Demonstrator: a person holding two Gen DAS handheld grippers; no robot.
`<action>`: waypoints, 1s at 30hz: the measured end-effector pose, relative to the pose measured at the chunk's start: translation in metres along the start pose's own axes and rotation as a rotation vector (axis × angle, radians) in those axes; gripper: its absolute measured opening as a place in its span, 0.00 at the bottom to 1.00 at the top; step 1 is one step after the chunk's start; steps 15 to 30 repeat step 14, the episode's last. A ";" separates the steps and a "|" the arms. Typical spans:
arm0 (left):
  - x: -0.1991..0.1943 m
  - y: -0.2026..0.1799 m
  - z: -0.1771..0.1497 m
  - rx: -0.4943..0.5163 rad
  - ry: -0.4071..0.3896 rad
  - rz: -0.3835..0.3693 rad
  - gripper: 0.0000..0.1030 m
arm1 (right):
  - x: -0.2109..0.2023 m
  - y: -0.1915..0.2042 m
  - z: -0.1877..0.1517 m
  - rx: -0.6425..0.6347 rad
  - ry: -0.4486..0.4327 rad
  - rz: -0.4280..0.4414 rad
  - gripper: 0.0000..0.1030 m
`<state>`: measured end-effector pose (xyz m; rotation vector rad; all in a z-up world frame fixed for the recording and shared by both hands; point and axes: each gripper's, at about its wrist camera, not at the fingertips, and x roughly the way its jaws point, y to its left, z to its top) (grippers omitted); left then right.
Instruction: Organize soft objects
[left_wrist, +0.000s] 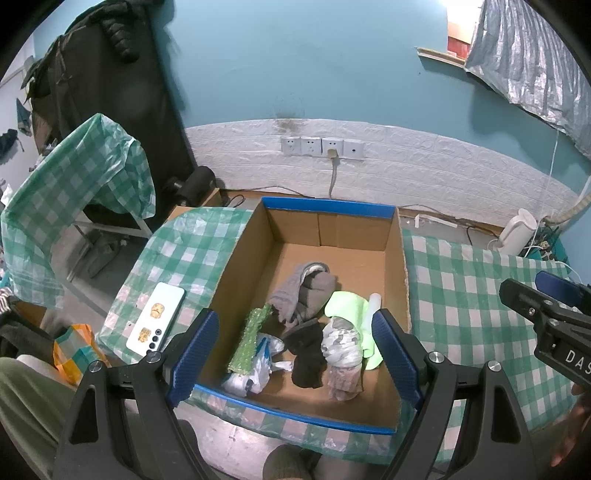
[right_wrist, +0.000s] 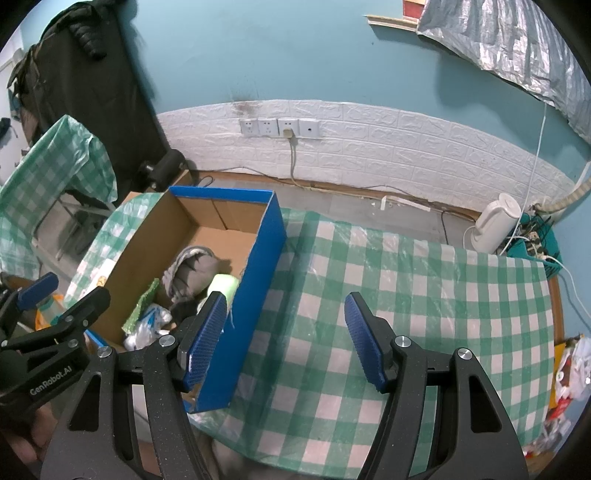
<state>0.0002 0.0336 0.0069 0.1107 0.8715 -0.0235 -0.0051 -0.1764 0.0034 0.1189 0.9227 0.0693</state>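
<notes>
Showing only leftward — phone (left_wrist: 155, 317)

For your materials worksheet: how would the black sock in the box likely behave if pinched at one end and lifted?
The black sock lies crumpled and flat, so it would probably droop limply. It looks light, unlikely to roll, and may drag the grey cloth touching it.

Both wrist views: even, cool indoor light with teal-green cast, moderately bright. Strong fisheye bowing; white brick-pattern wall panel (left_wrist: 406, 166) curves into arc, black vignette fills corners. Soft shadow beneath silver tarp (left_wrist: 535, 62) on wall, so light falls from above. Dim inside cardboard box (left_wrist: 400, 266), near wall shading floor. Glossy sheen and pale glare streaks on checkered plastic tablecloth (right_wrist: 424, 295). Centre fairly sharp; dark hanging coat (left_wrist: 110, 33) at left edge smeared, soft. Mild grain, washed colours.
</notes>
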 end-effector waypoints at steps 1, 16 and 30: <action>0.000 0.000 0.000 0.000 -0.001 0.001 0.84 | 0.000 0.000 0.000 -0.001 0.000 0.000 0.64; -0.001 0.002 0.000 0.001 -0.003 0.011 0.85 | 0.001 0.001 -0.001 0.001 0.004 -0.001 0.64; -0.001 0.002 0.000 0.001 -0.003 0.011 0.85 | 0.001 0.001 -0.001 0.001 0.004 -0.001 0.64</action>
